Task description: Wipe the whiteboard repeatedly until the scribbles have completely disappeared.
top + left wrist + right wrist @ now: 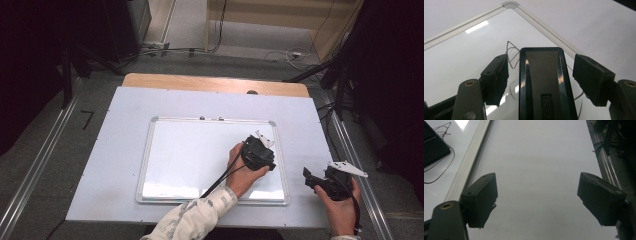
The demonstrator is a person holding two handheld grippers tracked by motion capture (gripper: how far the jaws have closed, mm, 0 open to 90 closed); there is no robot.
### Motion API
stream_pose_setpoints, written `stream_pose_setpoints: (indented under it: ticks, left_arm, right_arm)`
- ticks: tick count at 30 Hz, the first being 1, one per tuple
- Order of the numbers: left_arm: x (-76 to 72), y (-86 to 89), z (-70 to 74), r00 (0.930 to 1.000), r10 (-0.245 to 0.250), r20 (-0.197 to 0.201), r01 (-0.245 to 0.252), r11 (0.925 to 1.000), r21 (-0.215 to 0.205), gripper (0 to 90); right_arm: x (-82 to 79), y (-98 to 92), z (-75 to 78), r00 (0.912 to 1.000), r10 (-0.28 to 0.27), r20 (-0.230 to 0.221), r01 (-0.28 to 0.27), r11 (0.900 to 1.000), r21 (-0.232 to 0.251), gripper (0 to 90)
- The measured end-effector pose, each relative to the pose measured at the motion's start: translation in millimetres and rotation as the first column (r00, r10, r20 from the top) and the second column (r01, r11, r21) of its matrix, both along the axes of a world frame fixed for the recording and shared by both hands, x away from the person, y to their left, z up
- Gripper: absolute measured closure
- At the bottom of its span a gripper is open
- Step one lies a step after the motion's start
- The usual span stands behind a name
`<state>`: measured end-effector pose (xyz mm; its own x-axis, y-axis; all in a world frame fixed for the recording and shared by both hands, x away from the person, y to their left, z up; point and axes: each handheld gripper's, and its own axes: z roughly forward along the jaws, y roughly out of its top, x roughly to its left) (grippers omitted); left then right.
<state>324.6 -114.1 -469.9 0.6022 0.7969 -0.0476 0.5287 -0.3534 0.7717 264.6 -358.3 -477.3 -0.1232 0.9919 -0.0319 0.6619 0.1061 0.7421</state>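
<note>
Left tool (pixel 540 75) sits over the right part of a whiteboard (pixel 190 155), its jaws apart with a black whiteboard eraser (pixel 544 85) lying between them. Small gaps show on both sides of the eraser in the left gripper view, so the pads do not press on it; the eraser rests flat on the board's white surface. Thin dark pen lines (pixel 510 53) are scribbled on the board just beyond the eraser's far end and curl out again near its right side. In the high view the left hand (pixel 245 172) wraps this tool near the board's right frame (pixel 281 155), with a patterned sleeve (pixel 192 220) coming in from the bottom edge.

Further right, the right tool (pixel 537 200) is held by the right hand (pixel 340 205) above the bare white cover of the desk (pixel 125 165), just past the board's frame. Its jaws stand wide apart with nothing between them and nothing touching the pads. Along the desk's right side runs a metal rail (pixel 357 165), and cables (pixel 290 54) lie on the floor beyond the desk's far wooden edge (pixel 215 82).
</note>
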Motion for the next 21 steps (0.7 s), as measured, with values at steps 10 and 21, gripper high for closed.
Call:
stream_pose_setpoints:
  ticks: [10,21]
  left_arm:
    - [-4.1,23.8,8.6,0.9997,0.024,0.005,-0.024,0.9993,-0.028,27.7]
    - [-1.4,57.7,12.7,0.9962,0.086,0.007,-0.086,0.9951,-0.050,25.9]
  right_arm:
    - [1.0,17.0,2.0,0.9993,0.037,0.008,-0.037,0.999,0.004,15.4]
    - [5.1,40.5,3.9,0.9969,0.077,0.013,-0.077,0.997,0.010,15.4]
